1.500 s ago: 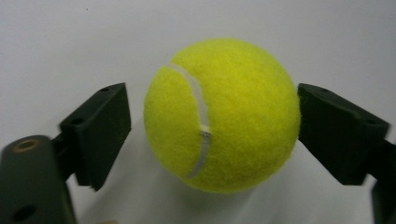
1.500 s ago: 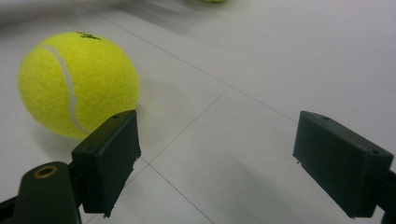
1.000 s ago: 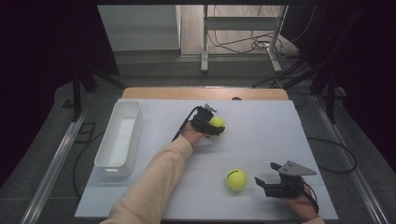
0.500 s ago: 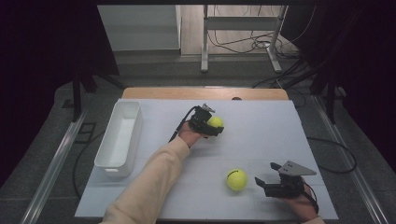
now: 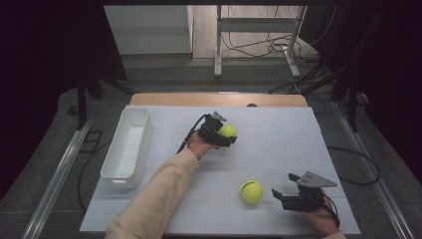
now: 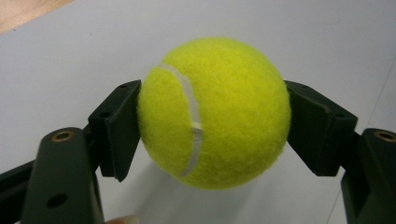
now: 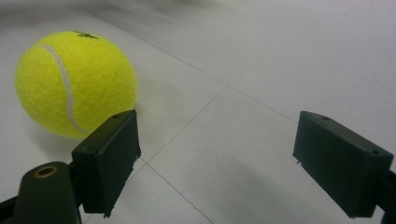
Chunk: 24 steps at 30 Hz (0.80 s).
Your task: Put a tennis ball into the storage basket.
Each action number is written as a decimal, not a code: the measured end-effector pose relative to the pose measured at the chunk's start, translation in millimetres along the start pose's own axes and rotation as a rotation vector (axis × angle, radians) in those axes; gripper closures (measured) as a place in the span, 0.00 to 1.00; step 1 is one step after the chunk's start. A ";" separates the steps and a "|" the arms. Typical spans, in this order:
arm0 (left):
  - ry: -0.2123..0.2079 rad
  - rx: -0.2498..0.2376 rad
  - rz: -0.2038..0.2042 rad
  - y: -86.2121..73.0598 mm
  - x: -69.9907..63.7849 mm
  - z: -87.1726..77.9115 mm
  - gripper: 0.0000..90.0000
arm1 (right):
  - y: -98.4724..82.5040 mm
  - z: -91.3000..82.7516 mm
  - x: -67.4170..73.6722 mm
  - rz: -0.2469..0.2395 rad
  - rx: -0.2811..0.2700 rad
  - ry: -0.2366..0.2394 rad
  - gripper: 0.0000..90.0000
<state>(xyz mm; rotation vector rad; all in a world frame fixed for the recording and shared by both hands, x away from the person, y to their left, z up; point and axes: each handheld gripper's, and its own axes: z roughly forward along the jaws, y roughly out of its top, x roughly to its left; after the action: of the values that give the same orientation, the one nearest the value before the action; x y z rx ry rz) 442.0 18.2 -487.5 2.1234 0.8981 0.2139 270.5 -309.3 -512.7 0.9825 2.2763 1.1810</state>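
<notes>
My left gripper point(image 5: 226, 134) is shut on a yellow tennis ball point(image 5: 228, 131) near the middle of the white table top point(image 5: 278, 144). In the left gripper view both black pads point(image 6: 116, 128) press the ball point(image 6: 215, 112) from either side, just above the surface. A second tennis ball point(image 5: 252, 191) lies on the table near the front. My right gripper point(image 5: 278, 195) rests just right of it, jaws wide apart with nothing between them. In the right gripper view that ball point(image 7: 74, 81) sits ahead and to the left of the left pad point(image 7: 109, 156).
A long white bin point(image 5: 128, 147) stands along the table's left side. A wooden strip point(image 5: 219, 99) runs along the far edge. Cables and a metal stand point(image 5: 259, 45) lie on the floor beyond the table.
The left gripper with its ball has shifted slightly toward the near side. The right gripper and the loose ball have stayed put.
</notes>
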 end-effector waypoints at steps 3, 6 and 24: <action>-0.002 -0.008 0.004 -0.8 -1.3 -4.0 0.29 | 0.0 0.0 -0.1 0.001 -0.001 0.001 0.17; -0.009 -0.021 0.006 -1.5 -3.2 -8.5 0.29 | 0.0 0.0 0.0 0.001 -0.001 -0.002 0.17; -0.019 -0.062 0.024 -3.0 -7.9 -28.8 0.29 | 0.0 -0.2 -0.2 0.000 -0.004 -0.003 0.17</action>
<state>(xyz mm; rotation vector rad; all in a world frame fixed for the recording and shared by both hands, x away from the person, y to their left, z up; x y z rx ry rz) 422.3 31.9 -469.5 2.0766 0.8448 0.2310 270.5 -309.5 -512.6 0.9824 2.2707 1.1832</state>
